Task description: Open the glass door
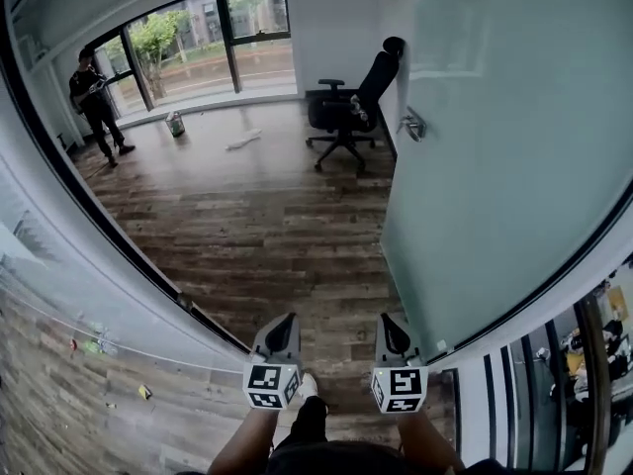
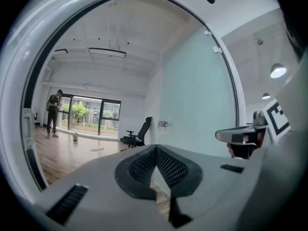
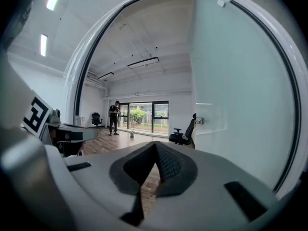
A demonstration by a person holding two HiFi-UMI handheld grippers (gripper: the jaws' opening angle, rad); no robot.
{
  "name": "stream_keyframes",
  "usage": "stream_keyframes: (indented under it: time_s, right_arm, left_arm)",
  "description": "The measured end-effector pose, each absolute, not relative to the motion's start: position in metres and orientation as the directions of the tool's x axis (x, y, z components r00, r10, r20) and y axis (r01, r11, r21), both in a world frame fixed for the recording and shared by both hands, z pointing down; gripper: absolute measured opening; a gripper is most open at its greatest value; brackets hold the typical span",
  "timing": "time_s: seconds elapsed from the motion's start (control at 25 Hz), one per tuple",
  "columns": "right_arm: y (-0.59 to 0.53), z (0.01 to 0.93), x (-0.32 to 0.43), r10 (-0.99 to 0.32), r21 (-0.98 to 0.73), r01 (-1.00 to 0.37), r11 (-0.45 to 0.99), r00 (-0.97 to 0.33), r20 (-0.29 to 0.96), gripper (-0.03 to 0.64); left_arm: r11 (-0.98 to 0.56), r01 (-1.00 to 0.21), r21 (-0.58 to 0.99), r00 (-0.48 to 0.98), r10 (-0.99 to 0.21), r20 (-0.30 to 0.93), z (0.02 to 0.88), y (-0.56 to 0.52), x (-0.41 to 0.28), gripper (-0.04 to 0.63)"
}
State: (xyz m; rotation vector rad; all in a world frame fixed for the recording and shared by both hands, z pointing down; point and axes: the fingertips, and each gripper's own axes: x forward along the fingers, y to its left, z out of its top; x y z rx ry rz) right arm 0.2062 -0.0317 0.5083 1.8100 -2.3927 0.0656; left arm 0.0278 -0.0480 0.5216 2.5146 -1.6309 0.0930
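Pointing forward side by side over the wooden floor (image 1: pixel 267 226), the left hand-held gripper (image 1: pixel 282 330) and the right hand-held gripper (image 1: pixel 392 330) each have their jaws pressed together, with nothing between them. Just to the right of the right one stands the glass door (image 1: pixel 504 176), a frosted panel swung open into the room. Its metal handle (image 1: pixel 413 125) sits near the far edge, well apart from both grippers. A black office chair (image 1: pixel 346 107) stands close by that far edge. Farther off, a person (image 1: pixel 96 102) in dark clothes stands beside the big window (image 1: pixel 213 43).
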Motion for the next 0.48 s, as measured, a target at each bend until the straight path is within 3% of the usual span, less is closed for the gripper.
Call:
stream_keyframes:
  time_s: [0.2, 0.48]
  right_arm:
    - [0.059, 0.520, 0.230, -0.949, 0.073, -0.950, 0.303, -0.294, 0.110, 0.014]
    - [0.135, 0.519, 0.249, -0.946, 0.067, -0.950, 0.305, -0.294, 0.137, 0.014]
  left_arm:
    - [-0.372, -0.924, 0.086, 0.379, -0.922, 0.086, 0.529, 0.043, 0.052, 0.002]
    - [-0.371, -0.922, 0.107, 0.383, -0.916, 0.121, 0.521, 0.124, 0.073, 0.002]
